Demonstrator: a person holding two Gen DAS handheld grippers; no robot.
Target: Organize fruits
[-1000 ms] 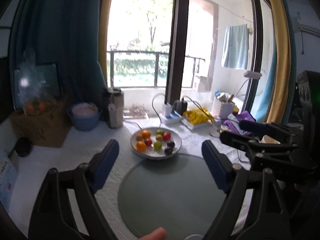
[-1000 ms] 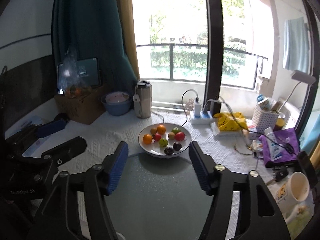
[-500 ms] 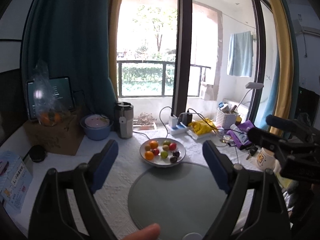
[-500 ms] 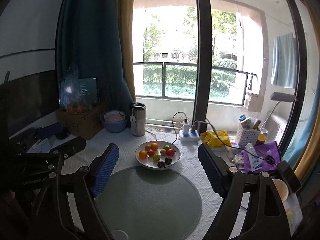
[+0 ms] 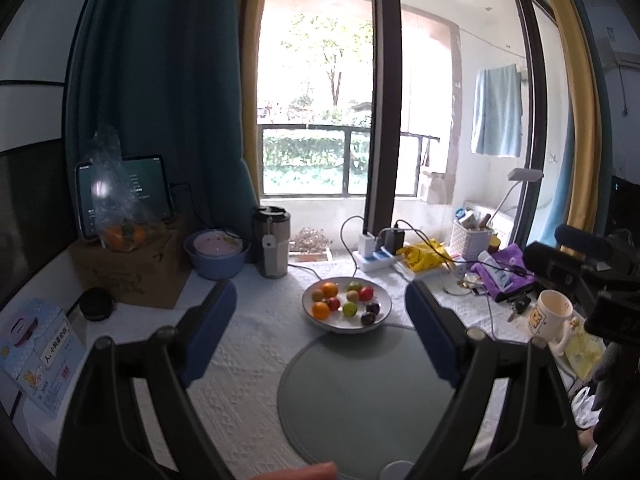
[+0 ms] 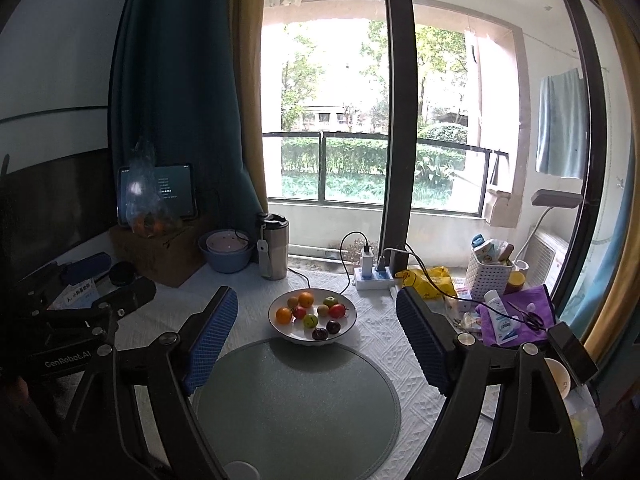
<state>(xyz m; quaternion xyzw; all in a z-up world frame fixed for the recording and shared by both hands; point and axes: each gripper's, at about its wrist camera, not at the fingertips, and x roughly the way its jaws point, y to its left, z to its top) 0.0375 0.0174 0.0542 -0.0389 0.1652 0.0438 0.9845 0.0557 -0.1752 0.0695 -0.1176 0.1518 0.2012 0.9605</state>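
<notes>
A white plate (image 5: 382, 307) holds several small fruits: oranges (image 5: 321, 310), a red one (image 5: 366, 293), green ones and dark plums. It sits just beyond a round grey-green mat (image 5: 360, 392). The plate also shows in the right wrist view (image 6: 348, 311) with the mat (image 6: 296, 408) in front of it. My left gripper (image 5: 320, 320) is open and empty, raised well back from the plate. My right gripper (image 6: 316, 332) is open and empty, also raised short of the plate.
A cardboard box (image 5: 136, 268) with a bag of oranges, a blue bowl (image 5: 218, 254) and a steel tumbler (image 5: 272, 242) stand at the back left. A power strip (image 5: 378, 254), white basket (image 5: 472, 238), purple cloth (image 5: 504, 272) and mug (image 5: 550, 314) crowd the right.
Both grippers have risen and pulled back from the table, so the plate looks smaller and farther. Both stay open.
</notes>
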